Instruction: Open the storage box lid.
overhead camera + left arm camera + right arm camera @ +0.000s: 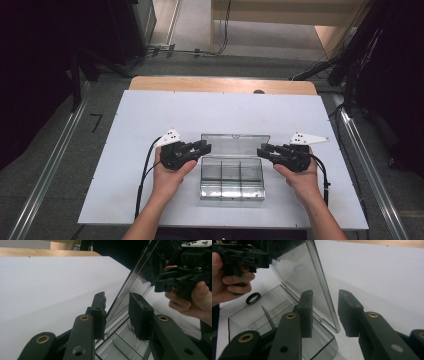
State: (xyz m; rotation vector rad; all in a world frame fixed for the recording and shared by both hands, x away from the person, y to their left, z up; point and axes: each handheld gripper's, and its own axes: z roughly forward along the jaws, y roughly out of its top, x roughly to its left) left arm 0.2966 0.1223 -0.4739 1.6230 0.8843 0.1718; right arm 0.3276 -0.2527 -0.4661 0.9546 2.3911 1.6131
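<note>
1. High view: A clear plastic compartment box [231, 179] sits at the near middle of the white table [125, 150], its lid [235, 146] standing raised along the far edge. The left gripper [206, 148] meets the lid's left end and the right gripper [260, 151] its right end, each in a person's hand. The risk, as judged from here: with both ends handled at once, uneven pushing could twist the thin lid or strain its hinge.

2. Left gripper view: The left gripper [117, 312] stands released, its jaws parted on either side of the lid's [140, 277] edge, not pressing it as far as can be seen. The lid leans upright above the box [117, 345]. Closing off-centre on the slick plastic could let the edge slip out, and the lid would then drop shut or flop backward.

3. Right gripper view: The right gripper [325, 307] is likewise unclenched, its jaws straddling the lid's [304, 272] near corner with daylight on both sides. A small black ring [253, 298] lies on the table just beyond the box [274, 315]. The light, empty box is unanchored; a sideways nudge from either tool could skid it across the smooth surface, possibly onto the ring.
</note>
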